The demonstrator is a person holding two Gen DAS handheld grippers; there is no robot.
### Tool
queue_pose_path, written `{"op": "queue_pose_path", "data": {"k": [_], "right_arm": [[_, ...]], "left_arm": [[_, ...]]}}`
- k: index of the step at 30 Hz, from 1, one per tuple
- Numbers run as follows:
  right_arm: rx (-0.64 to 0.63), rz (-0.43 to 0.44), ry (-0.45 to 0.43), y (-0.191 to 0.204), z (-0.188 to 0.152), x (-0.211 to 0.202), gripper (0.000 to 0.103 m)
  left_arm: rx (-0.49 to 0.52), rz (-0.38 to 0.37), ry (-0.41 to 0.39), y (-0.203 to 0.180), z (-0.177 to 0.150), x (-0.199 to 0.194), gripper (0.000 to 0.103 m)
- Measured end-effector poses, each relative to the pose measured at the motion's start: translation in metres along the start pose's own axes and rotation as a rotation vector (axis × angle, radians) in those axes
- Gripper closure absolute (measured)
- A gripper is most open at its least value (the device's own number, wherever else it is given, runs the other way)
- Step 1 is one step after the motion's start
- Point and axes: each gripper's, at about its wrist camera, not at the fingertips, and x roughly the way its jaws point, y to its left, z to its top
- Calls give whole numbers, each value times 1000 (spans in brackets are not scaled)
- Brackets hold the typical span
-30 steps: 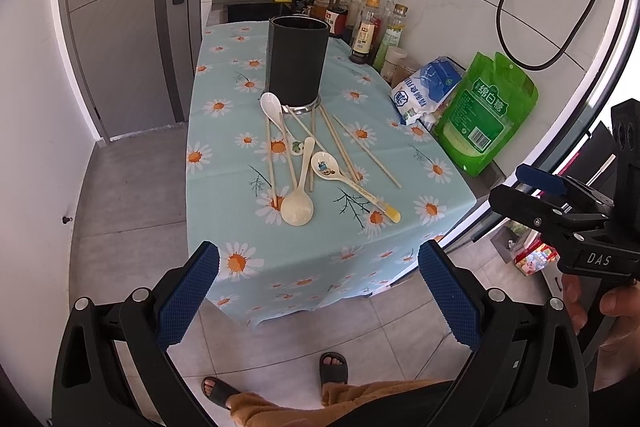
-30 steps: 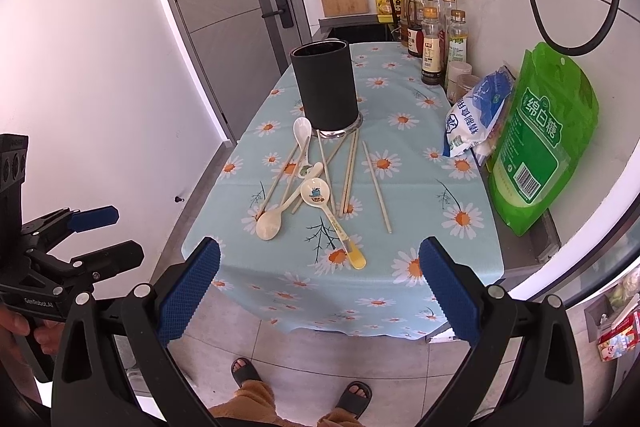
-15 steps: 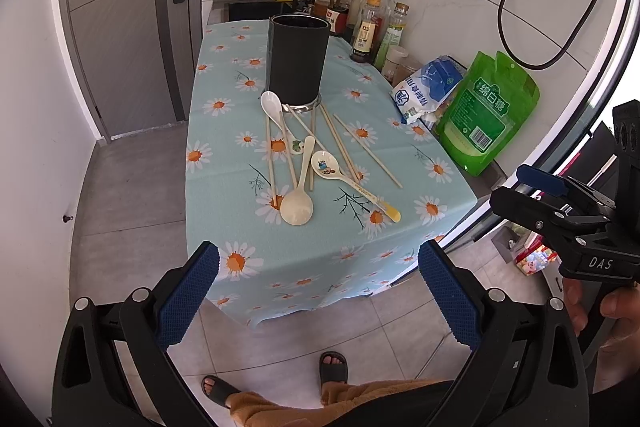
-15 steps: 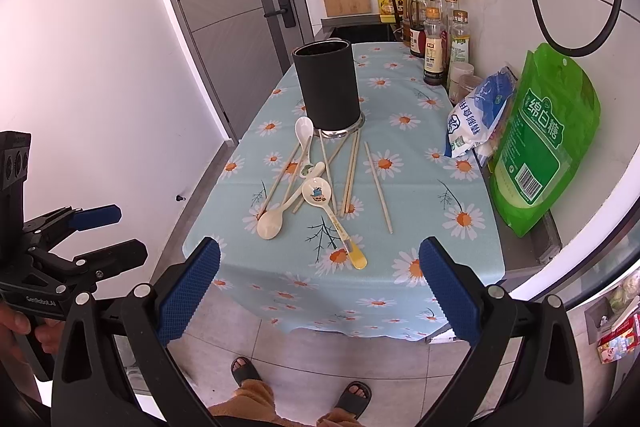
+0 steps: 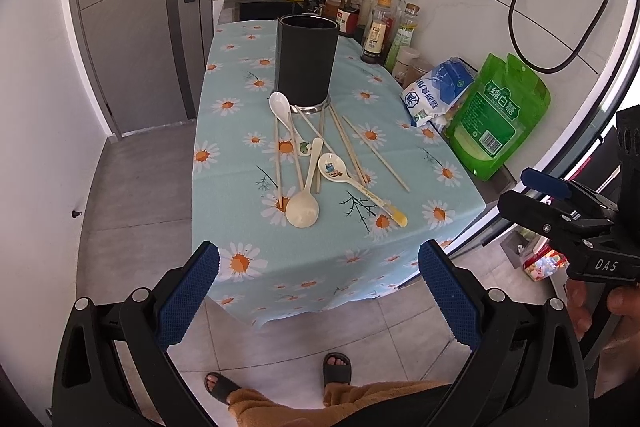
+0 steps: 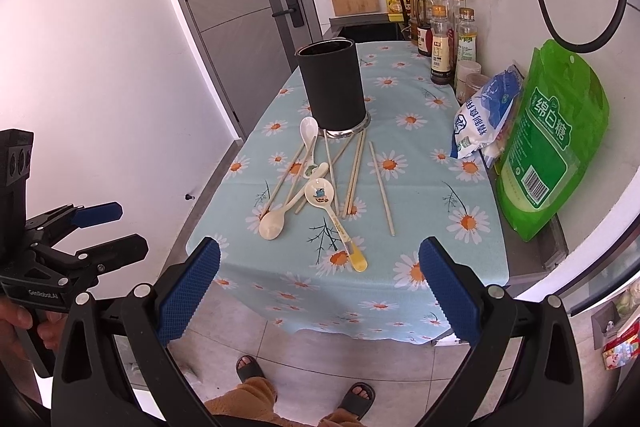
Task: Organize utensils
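Left wrist view: left tool (image 5: 318,289), spread wide and carrying nothing, hangs off the counter (image 5: 224,163) edge, presumably held back before a first pick; spoons (image 5: 303,205) and chopsticks (image 5: 348,149) lie scattered ahead of it, fanned out from the black holder (image 5: 306,61). Right wrist view: right tool (image 6: 320,287), likewise spread and unloaded, faces the same spoons (image 6: 320,193) near the counter's front, holder (image 6: 332,87) beyond them.

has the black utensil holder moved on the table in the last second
No. The black utensil holder sits by the same daisy prints on the tablecloth, the white spoon still at its base; the slight frame shift looks like camera motion.
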Motion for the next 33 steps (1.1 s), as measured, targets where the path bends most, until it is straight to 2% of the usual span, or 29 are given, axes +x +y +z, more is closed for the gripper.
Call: {"op": "queue_pose_path", "data": {"k": [3,7,16,24,26,30,33], "right_arm": [[14,32,22,-12,4,3,4],[0,49,48,-23,9,8,4],[31,73,107,-41,22,39,4],[47,44,150,-48,45,79,5],[31,27,158,-49,54,90,5],[7,-5,206,-52,74,117,10],[-28,-37,243,-52,88,141,22]], "left_arm": [[-17,27,10,-1,2,7,6],[-64,7,42,-1,8,18,6],[24,100,70,-14,23,35,6],[10,73,106,5,48,75,7],[0,36,118,12,56,87,7],[-21,15,138,29,75,114,7],[-30,24,146,41,87,134,10]]}}
